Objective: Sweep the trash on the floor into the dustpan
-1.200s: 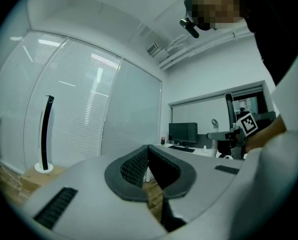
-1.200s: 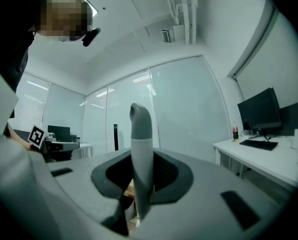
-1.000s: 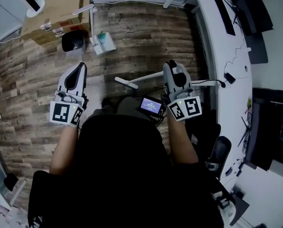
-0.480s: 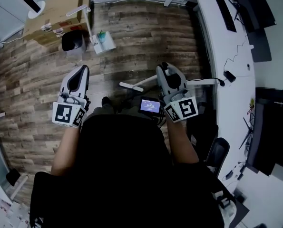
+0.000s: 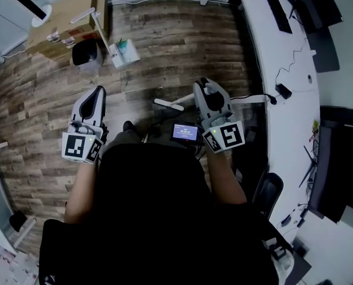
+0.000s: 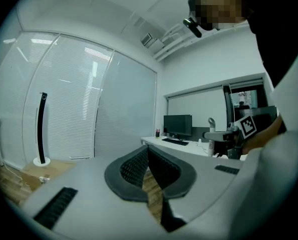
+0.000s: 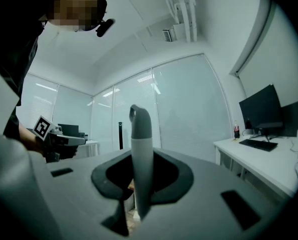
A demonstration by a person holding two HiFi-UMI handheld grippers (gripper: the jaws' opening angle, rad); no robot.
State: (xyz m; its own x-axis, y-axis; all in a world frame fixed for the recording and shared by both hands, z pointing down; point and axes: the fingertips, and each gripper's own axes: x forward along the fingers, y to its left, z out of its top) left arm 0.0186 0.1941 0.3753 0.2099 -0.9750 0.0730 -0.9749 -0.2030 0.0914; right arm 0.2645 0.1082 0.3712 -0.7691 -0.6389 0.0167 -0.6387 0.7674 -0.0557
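Observation:
My right gripper (image 5: 203, 88) (image 7: 138, 171) is shut on the grey broom handle (image 7: 140, 149), which stands upright between its jaws with its hooked top just above them. The broom's white lower end (image 5: 169, 104) shows on the wood floor in front of the person. To the left my left gripper (image 5: 97, 91) (image 6: 147, 156) is shut, its pads together with nothing between them. A white dustpan (image 5: 127, 54) lies on the floor far ahead at the upper left, with something small and green on it. I cannot make out loose trash on the floor.
A black bin (image 5: 86, 53) and a cardboard box (image 5: 63, 19) sit beside the dustpan. A long white desk (image 5: 283, 58) with a keyboard and monitors runs down the right side. A small screen (image 5: 184, 133) hangs at the person's waist. A chair base (image 5: 271, 189) is at the lower right.
Both grippers have moved across the floor with the person. The right one, still holding the handle, has drifted left in the head view, and the broom's lower end shifted slightly right.

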